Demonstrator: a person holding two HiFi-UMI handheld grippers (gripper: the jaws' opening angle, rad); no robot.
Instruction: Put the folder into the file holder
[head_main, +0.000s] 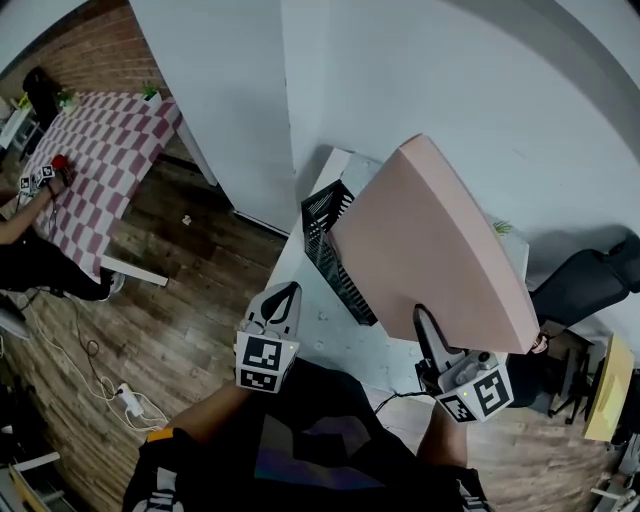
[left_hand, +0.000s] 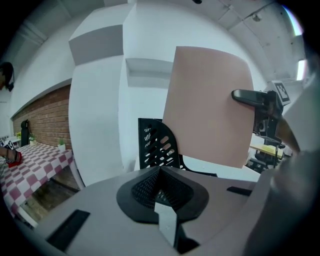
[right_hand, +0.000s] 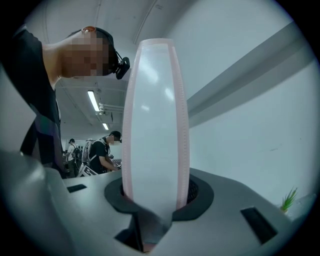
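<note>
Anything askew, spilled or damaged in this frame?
Nothing stands out. The pink plastic folder is held tilted in the right claw, by the upright black perforated file holder on the white table; no spill or damage shows.

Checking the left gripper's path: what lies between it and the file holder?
Only bare white table separates the left gripper from the file holder, seen in the head view.

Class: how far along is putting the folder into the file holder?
Done: the right hand-held gripper grips the pink folder, raised off the table. In hand: holding it beside the black file holder. Left: slotting it in and letting go.
</note>
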